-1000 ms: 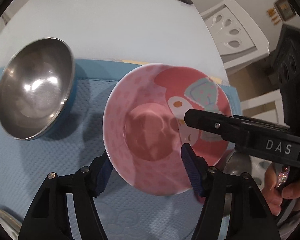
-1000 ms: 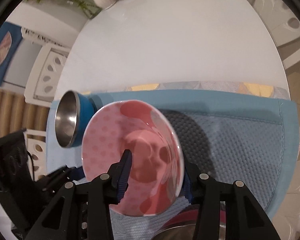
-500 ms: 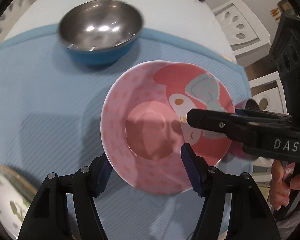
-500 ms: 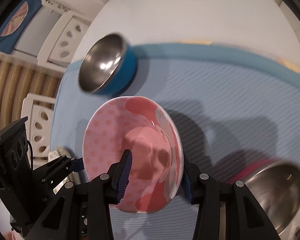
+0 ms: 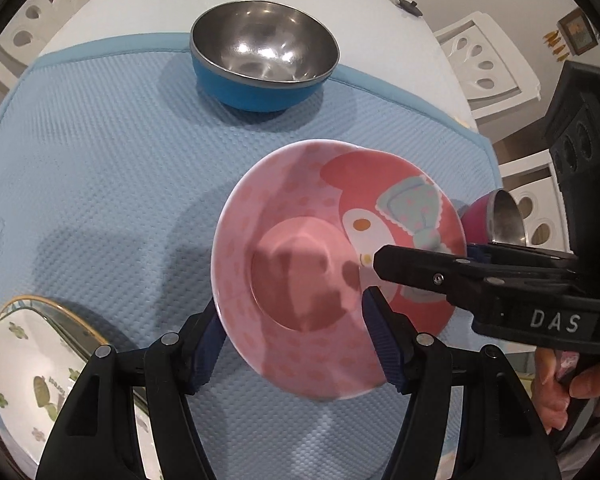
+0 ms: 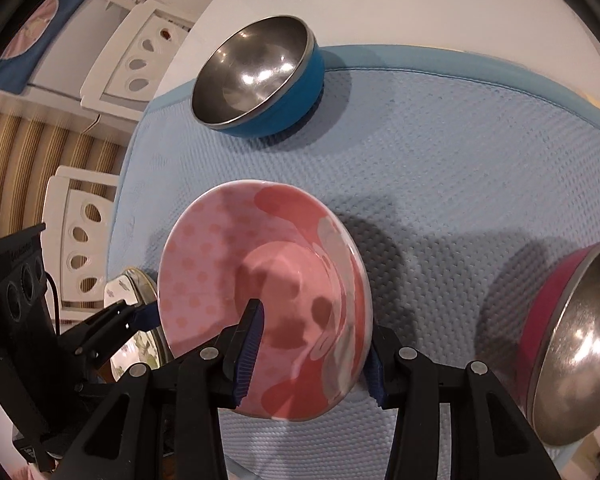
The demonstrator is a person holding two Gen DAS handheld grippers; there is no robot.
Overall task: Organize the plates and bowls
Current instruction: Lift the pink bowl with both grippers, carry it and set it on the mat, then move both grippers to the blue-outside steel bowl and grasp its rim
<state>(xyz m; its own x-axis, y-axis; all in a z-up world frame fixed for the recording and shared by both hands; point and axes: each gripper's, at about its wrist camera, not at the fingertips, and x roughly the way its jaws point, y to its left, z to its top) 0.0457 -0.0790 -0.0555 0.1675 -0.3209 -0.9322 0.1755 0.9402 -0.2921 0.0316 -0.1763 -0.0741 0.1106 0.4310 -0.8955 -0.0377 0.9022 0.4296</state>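
Pink bowl (image 5: 320, 280) clamped between left hand-held gripper (image 5: 296, 344) and right hand-held gripper (image 6: 312, 344), above blue mat (image 5: 100, 160)

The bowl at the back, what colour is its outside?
Blue outside, shiny steel inside. The bowl shows best in the left wrist view.

Legible text: white capitals "DAS" on the black body of the right gripper (image 5: 466, 254), seen in the left wrist view. Small dark lettering on the white floral plate (image 5: 24, 364) beside a printed green plant: present, too small and skewed to read.
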